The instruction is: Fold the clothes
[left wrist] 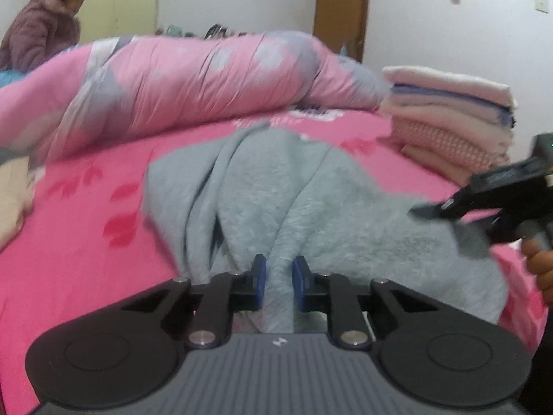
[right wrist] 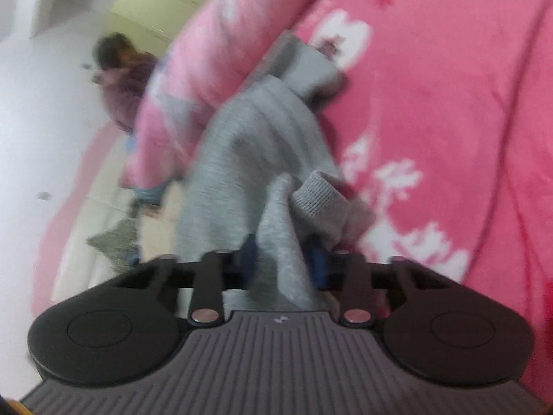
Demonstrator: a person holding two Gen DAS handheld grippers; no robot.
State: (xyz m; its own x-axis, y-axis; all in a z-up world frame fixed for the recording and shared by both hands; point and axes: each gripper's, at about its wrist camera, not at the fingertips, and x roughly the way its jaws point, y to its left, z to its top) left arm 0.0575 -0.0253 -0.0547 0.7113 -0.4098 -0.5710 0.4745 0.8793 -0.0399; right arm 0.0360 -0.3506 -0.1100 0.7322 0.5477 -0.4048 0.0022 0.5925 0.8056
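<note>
A grey fleecy garment lies bunched on the pink bed sheet. My left gripper is shut on a fold of it at its near edge, blue pads pressing the cloth. In the left wrist view, my right gripper comes in from the right, held by a hand, clamped on the garment's right edge. In the right wrist view, the right gripper is shut on the grey garment, which hangs stretched away from it, a ribbed cuff close by.
A rolled pink quilt lies across the far side of the bed. A stack of folded pink and white clothes sits at the right. A beige cloth lies at the left. A person in a purple coat stands beyond the bed.
</note>
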